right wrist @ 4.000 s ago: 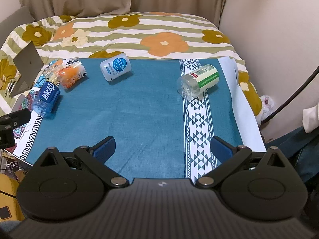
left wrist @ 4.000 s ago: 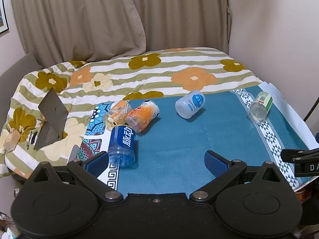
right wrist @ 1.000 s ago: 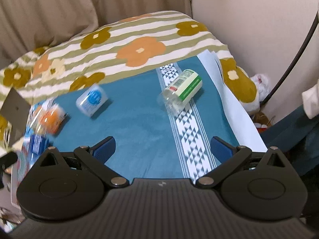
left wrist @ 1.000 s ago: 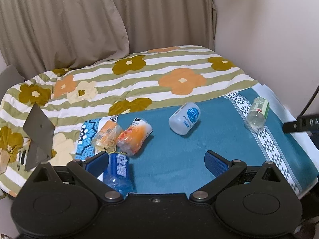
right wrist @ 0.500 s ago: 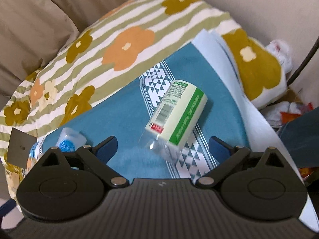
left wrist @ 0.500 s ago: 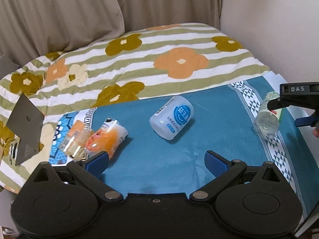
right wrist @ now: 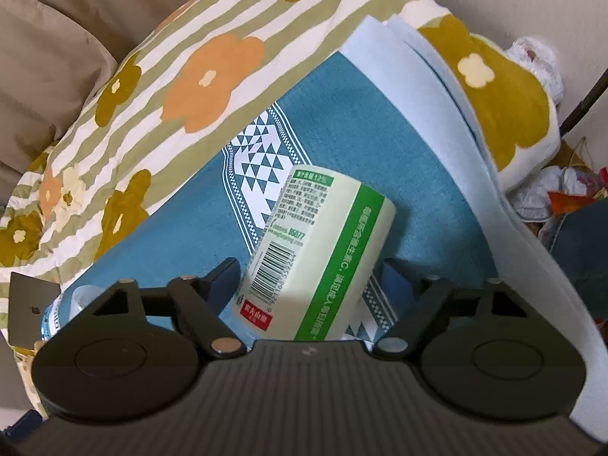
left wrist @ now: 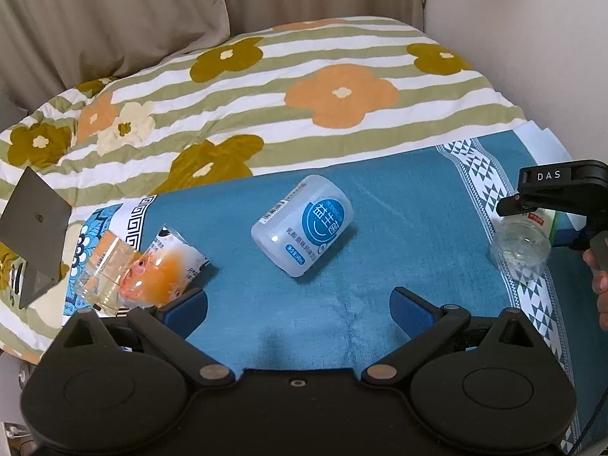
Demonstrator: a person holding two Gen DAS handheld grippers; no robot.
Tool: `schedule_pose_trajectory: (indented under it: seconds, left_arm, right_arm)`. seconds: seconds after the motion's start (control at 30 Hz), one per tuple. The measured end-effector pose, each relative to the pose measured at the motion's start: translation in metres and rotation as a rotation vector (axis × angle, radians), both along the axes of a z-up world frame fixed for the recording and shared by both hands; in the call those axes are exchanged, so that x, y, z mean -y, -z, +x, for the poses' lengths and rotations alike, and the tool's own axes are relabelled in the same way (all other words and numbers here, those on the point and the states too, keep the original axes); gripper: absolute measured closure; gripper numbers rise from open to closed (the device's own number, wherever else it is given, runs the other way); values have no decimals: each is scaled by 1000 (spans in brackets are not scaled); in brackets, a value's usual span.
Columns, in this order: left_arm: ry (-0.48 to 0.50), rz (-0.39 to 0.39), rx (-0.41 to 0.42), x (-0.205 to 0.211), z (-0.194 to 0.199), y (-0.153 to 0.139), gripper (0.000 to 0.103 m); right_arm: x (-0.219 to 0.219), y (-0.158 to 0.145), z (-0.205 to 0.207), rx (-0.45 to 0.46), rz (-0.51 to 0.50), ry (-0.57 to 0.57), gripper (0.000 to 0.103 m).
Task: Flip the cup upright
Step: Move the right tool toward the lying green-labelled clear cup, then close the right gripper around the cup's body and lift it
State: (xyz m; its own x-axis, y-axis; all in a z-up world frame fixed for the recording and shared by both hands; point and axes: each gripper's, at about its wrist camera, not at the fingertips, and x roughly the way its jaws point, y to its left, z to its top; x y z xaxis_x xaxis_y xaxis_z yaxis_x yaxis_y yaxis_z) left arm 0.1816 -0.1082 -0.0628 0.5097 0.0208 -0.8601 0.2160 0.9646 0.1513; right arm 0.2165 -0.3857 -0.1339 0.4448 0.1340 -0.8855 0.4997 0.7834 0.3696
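Two fingers (right wrist: 228,271) flanking green-label cup (right wrist: 315,254), barcode visible

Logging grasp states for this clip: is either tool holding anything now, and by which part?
Nothing is held. The right tool is open, straddling the green-labelled cup around its body; the left tool is open over the blue cloth.

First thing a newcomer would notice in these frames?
The green-labelled cup fills the right wrist view, lying on its side on the blue cloth between the right gripper's open fingers, not yet clamped. In the left wrist view, a white cup with a blue round logo lies tipped mid-cloth ahead of the open left gripper, with two orange-printed cups toppled at the left edge.
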Motion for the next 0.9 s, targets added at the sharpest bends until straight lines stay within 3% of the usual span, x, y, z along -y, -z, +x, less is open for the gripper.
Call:
schedule_pose_trajectory:
  seconds: [0.37,0.9]
  left_arm:
    - [-20,-7,4,-4,2,-2,0]
    - [-75,-45,63,-51,-36,-24,0]
  right_arm:
    - [-4,-2,2,12,2,-37,19]
    - [-46,-48,-11,99,10,-136,23]
